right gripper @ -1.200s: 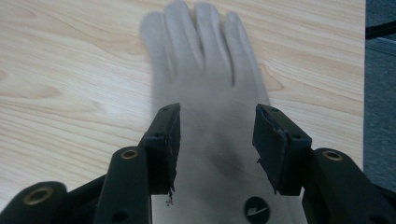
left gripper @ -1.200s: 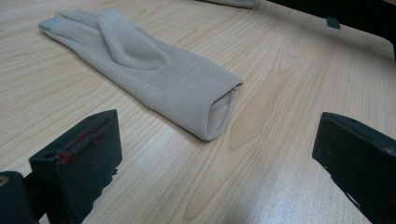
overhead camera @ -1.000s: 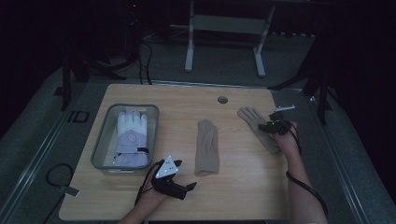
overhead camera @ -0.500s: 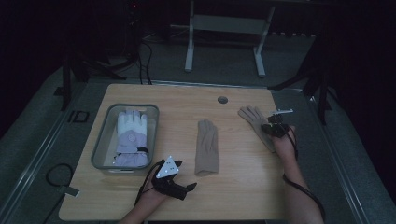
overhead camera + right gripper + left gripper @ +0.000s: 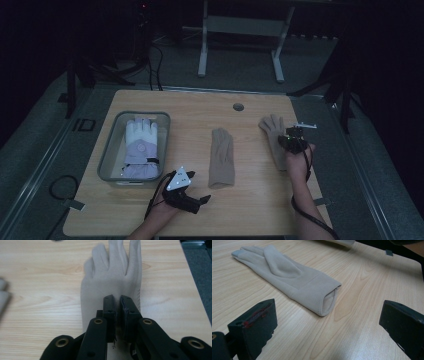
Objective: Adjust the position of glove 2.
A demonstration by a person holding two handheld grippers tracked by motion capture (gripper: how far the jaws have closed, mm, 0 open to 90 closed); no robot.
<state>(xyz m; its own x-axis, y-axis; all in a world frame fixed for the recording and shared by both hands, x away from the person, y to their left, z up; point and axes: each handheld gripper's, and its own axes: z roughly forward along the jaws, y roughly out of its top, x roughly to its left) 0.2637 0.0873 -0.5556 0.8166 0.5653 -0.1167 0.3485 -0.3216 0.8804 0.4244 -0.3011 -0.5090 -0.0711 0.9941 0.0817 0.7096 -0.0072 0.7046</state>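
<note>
Nearest us, our left gripper (image 5: 192, 199) rests low at the table's (image 5: 200, 107) front edge with its jaws spread wide and nothing between them; in the left gripper view they frame the cuff of the middle glove (image 5: 287, 277), which lies flat just ahead, its open end toward us and fingers pointing away. We judge the step in hand to be the pick-up of the right glove (image 5: 112, 280), so this hand should wait where it is and not crowd the cloth. Farther out on the right, our right gripper (image 5: 117, 312) sits over that glove near the table's right edge, jaws drawn together with only a thin slit left; they appear to pinch a fold of the fabric at the cuff, though we cannot be sure how much cloth is caught. To do it well, we should lift slowly and straight up, watch that the glove rises with the jaws rather than sliding out, and re-grip deeper if it slips. Farther left, a white glove (image 5: 140, 145) already lies in the bin (image 5: 107, 150), which looks the likely place for the beige pair.
</note>
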